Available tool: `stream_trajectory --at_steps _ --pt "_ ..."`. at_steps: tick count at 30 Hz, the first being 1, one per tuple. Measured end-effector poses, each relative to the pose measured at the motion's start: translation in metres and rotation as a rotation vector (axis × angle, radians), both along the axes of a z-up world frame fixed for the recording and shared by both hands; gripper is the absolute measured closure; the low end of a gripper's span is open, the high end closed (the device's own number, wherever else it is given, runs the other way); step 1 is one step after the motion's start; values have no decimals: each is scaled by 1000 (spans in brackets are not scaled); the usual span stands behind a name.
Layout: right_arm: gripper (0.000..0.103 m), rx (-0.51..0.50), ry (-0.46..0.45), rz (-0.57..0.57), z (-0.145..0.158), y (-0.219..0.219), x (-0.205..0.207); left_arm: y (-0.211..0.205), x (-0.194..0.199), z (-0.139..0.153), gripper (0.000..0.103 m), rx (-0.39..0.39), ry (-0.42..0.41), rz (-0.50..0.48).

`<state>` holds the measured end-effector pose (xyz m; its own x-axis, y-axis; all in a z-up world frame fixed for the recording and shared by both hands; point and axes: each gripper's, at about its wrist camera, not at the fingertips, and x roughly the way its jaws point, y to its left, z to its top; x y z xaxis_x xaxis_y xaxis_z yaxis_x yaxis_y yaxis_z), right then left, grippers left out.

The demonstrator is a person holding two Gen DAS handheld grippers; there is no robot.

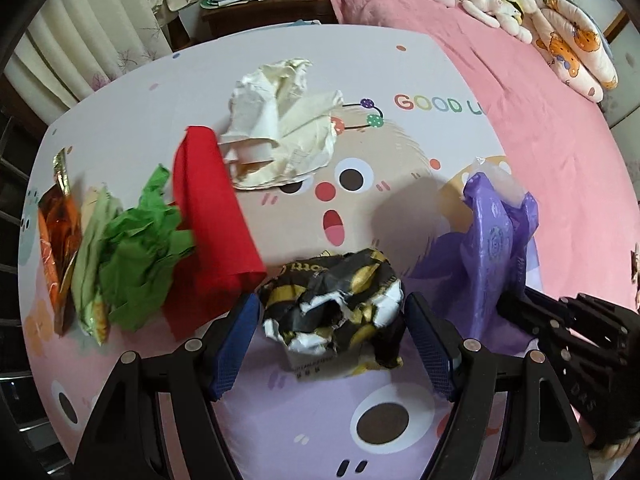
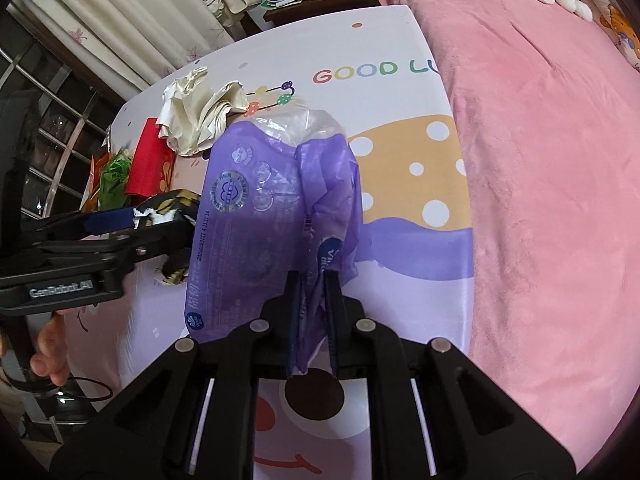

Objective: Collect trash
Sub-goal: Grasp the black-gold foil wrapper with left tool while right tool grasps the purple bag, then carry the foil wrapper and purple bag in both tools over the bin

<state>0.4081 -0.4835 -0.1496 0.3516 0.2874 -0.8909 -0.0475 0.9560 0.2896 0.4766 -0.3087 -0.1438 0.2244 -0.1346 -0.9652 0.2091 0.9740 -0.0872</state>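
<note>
A crumpled black-and-yellow wrapper (image 1: 320,280) lies on the cartoon-printed table (image 1: 120,128). My left gripper (image 1: 332,302) is open, pointing down, with its blue pads (image 1: 234,344) on either side of the wrapper. To its right, my right gripper (image 2: 312,276) is shut on the lower edge of a purple plastic bag (image 2: 248,208), which stands up from the table. In the left wrist view the purple bag (image 1: 496,240) rises from the right gripper's black fingers (image 1: 560,320). In the right wrist view the left gripper (image 2: 152,220) shows side-on, over the wrapper (image 2: 176,204).
More trash lies on the table's left and far side: white crumpled paper (image 1: 280,120), a red sheet (image 1: 212,220), green crumpled paper (image 1: 140,252), a pale wrapper (image 1: 90,260) and an orange snack bag (image 1: 56,232). A pink bed (image 2: 540,160) borders the right edge. A nightstand (image 1: 248,12) stands behind.
</note>
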Motion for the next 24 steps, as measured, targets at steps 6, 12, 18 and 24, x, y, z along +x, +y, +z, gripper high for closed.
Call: stream_trajectory --at_steps 6,12,18,24 --pt "94 2 -1 -5 -1 1 -3 -6 3 -11 33 24 -9 -6" --pt "94 5 -3 -9 0 4 -12 -2 -8 -5 38 11 -26 -19" --pt "94 9 -18 -1 11 15 -30 16 -35 21 39 -7 -72 -12" --pt "94 5 -49 -2 32 32 -61 39 -78 59 39 -24 -136 -35"
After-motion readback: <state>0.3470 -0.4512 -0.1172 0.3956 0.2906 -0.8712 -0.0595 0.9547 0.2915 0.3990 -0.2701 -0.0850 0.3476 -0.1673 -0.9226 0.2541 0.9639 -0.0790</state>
